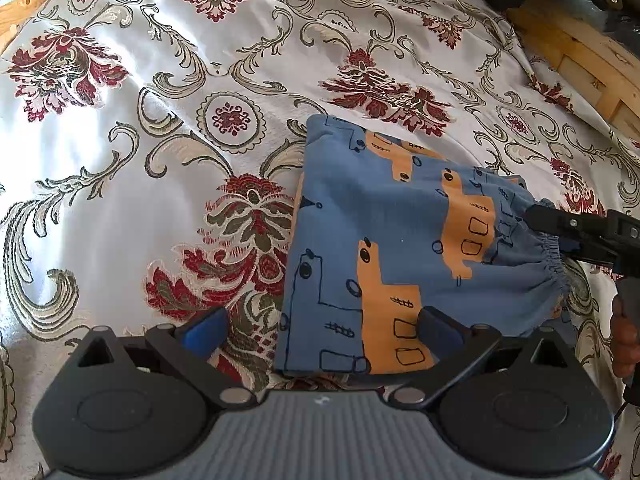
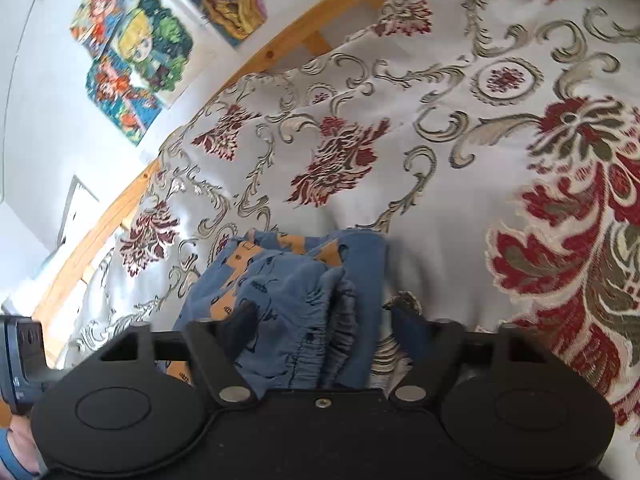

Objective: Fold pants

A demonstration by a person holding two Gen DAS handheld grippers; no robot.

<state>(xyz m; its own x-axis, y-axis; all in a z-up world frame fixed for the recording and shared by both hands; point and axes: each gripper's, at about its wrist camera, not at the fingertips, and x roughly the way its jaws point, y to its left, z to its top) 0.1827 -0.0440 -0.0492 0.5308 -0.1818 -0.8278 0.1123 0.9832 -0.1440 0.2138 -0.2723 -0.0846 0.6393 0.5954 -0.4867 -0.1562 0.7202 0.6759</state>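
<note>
Small blue pants (image 1: 400, 236) with an orange print lie folded on the floral bedspread (image 1: 160, 160), elastic waistband (image 1: 552, 264) to the right. My left gripper (image 1: 322, 328) hovers open at their near edge, its right pad (image 1: 436, 326) over the cloth and its left pad over the bedspread. From the right, my right gripper (image 1: 560, 236) reaches the waistband. In the right wrist view it (image 2: 326, 322) is open, and the gathered waistband (image 2: 328, 320) bunches up between its spread fingers, where the pants (image 2: 280, 276) look crumpled.
A wooden bed frame (image 1: 580, 52) borders the bedspread (image 2: 460, 140) at the back and right. Colourful pictures (image 2: 140, 48) hang on the white wall beyond the wooden rail (image 2: 280, 48). A hand (image 1: 624, 340) holds the right gripper's handle at the right edge.
</note>
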